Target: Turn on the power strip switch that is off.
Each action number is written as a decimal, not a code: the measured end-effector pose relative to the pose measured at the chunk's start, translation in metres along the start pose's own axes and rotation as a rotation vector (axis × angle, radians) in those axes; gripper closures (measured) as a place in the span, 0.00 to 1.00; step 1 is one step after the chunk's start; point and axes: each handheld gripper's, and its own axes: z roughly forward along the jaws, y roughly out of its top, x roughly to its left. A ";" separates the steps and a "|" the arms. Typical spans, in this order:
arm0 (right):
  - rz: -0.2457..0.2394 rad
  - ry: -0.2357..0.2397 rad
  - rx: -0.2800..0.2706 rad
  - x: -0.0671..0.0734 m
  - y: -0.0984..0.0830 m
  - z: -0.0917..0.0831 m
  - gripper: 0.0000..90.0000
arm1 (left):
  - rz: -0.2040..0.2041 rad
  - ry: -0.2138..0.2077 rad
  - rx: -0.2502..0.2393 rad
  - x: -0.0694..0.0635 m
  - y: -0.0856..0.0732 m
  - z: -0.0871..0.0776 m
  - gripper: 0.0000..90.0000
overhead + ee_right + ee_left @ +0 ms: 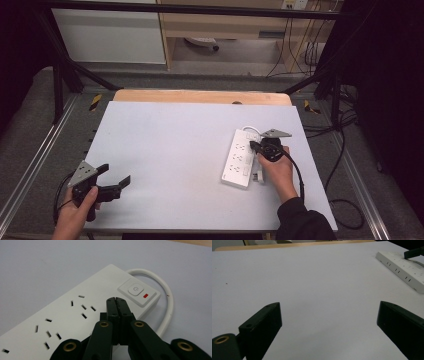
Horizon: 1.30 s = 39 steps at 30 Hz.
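At about 7 o'clock on the white table [190,150], nearest the camera, the left gripper [114,176] rests in a hand with its jaws spread wide apart, holding nothing. Bare tabletop lies ahead of it. At 3 o'clock, near the right edge, lies the white power strip [240,157], with rows of slotted sockets, a power button [135,289] and a red indicator [145,295]. The right gripper [116,299] hovers over it, jaws pressed together just short of the button. The strip's long axis runs from 6 towards 12 o'clock, with its white cord [168,297] looping from the far end.
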 end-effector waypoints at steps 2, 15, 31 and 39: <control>-0.008 -0.003 -0.001 0.001 0.000 0.000 1.00 | 0.000 0.001 0.000 0.000 0.000 0.000 0.07; -0.017 -0.007 -0.006 0.001 0.000 0.000 1.00 | 0.000 0.001 0.002 0.000 0.000 0.000 0.07; -0.010 0.001 -0.028 0.002 0.002 -0.002 1.00 | 0.002 0.002 0.005 0.000 0.000 0.001 0.07; 0.000 0.008 -0.048 0.003 0.003 -0.003 1.00 | 0.003 0.002 0.005 0.000 0.000 0.001 0.07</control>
